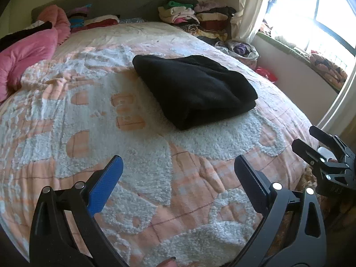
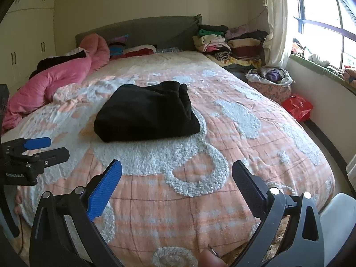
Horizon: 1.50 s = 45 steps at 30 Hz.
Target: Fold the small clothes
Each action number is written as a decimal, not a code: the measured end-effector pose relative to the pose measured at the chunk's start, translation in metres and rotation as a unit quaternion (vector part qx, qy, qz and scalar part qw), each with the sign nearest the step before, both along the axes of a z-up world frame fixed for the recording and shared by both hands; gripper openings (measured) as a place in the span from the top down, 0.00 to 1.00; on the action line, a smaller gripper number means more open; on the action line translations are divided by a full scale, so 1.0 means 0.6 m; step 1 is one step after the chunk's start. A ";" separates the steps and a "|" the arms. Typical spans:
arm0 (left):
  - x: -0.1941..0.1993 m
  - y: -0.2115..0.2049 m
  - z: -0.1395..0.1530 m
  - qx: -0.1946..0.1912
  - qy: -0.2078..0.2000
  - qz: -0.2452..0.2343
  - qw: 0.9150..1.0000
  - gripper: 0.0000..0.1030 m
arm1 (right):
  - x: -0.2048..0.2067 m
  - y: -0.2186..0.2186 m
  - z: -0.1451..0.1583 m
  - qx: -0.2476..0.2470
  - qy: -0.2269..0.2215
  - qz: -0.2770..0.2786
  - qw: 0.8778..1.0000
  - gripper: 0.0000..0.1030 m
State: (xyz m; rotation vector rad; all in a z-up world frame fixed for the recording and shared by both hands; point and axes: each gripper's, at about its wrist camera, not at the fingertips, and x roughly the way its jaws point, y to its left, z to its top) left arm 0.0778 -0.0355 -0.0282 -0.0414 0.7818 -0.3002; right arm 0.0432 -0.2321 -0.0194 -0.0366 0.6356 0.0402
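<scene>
Folded black fleece garment [image 1: 193,89] lying mid-bed on peach-and-white tufted quilt [image 1: 93,120]. Soft, light, probably floppy; best pinched at near thick edge. Left gripper [image 1: 178,175], right gripper [image 2: 176,175]: both spread, empty.

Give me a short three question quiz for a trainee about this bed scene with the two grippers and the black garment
1. True or false: the left gripper is shut on the black garment.
2. Multiple choice: where does the black garment lie? A) on the window ledge B) folded on the orange and white bedspread, apart from both grippers C) in the basket of clothes
3. Fill the gap: the bundled duvet at the bed's far left is ____ in colour.

Key:
1. False; the left gripper and the right gripper are both open and empty.
2. B
3. Pink
</scene>
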 end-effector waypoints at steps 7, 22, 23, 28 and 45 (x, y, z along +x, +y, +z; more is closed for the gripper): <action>0.008 0.011 -0.009 -0.009 0.000 0.009 1.000 0.09 | 0.016 -0.001 -0.015 0.009 0.001 -0.011 1.000 0.04; 0.017 0.021 -0.027 -0.014 0.013 0.021 1.000 0.09 | 0.028 -0.002 -0.039 0.024 0.021 -0.013 0.999 0.04; 0.017 0.021 -0.027 -0.014 0.012 0.021 1.000 0.09 | 0.029 -0.002 -0.039 0.025 0.022 -0.012 0.999 0.04; 0.017 0.021 -0.027 -0.012 0.013 0.023 1.000 0.09 | 0.028 0.000 -0.039 0.023 0.021 -0.011 0.999 0.04; 0.017 0.023 -0.027 -0.006 0.013 0.027 1.000 0.09 | 0.028 0.001 -0.039 0.021 0.021 -0.012 0.999 0.04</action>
